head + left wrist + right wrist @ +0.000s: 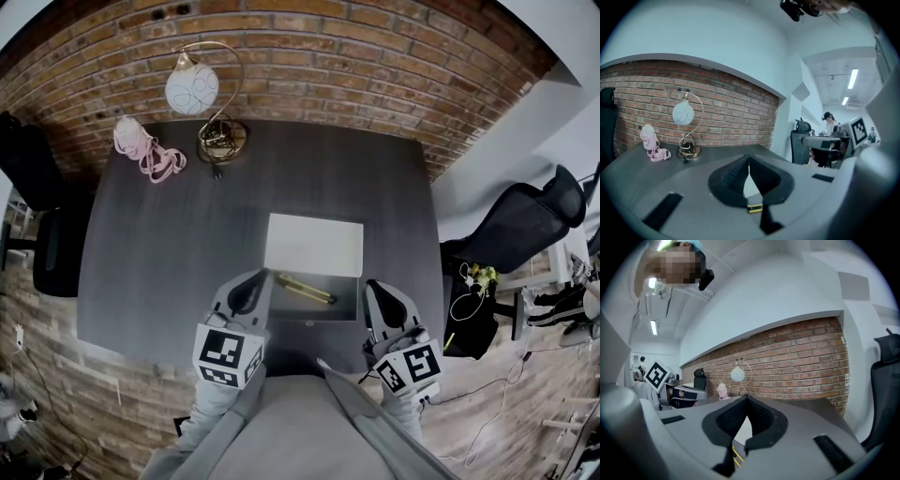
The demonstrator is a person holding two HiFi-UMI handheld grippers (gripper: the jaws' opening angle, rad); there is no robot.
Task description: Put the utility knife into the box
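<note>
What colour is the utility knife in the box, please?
The utility knife is yellow; head view.

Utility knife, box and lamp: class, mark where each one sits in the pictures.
utility knife (305, 288), head view, middle of its yellow body.
box (314, 246), head view, its open white lid.
lamp (192, 89), head view, its round white shade.

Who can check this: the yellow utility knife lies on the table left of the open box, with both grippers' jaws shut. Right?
Not quite. The head view shows the utility knife inside the open box, not on the table. The left gripper and right gripper do have their jaws shut.
</note>
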